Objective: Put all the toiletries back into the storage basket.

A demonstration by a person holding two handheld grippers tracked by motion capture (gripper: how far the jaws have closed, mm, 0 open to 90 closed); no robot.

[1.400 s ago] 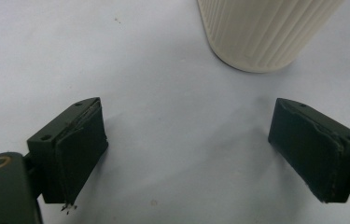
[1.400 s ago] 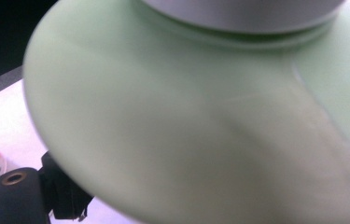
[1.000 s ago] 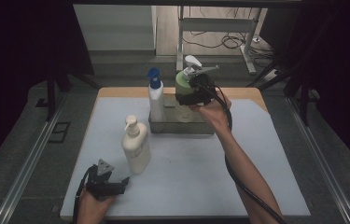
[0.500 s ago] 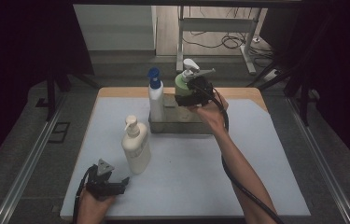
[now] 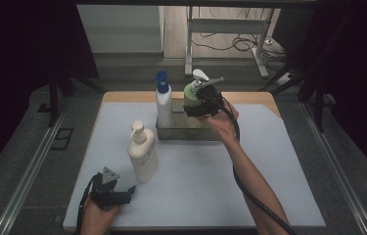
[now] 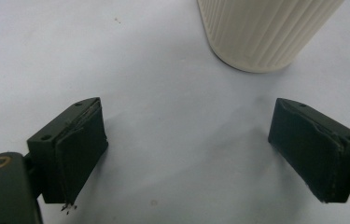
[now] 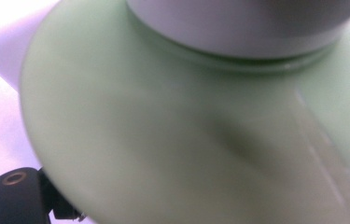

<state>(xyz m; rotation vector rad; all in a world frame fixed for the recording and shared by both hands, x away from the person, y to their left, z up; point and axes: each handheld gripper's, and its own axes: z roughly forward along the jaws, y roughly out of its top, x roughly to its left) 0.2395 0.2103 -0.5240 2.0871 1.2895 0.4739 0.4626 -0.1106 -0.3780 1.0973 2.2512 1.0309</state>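
While holding the green bottle (image 5: 190,93) clamped at its shoulder in the right gripper (image 5: 201,105), at the right end of the tray (image 5: 171,134) at the back of the mat (image 5: 195,196), mind the blue bottle (image 5: 163,105) standing in the tray just beside it. Could nudge or topple that neighbour with any sideways drift. Could also catch the tray's rim and tip the bottle. Hard to tell whether the base sits on the tray floor yet, being hidden behind the hand, so letting go early risks a drop and a wobble. Gripped so high on a smooth, rounded surface, may well swing or slip between the pads. No help at hand from the left gripper (image 6: 186,154): jaws apart and empty, resting on the mat near the cream bottle (image 5: 143,156), well away from the tray.
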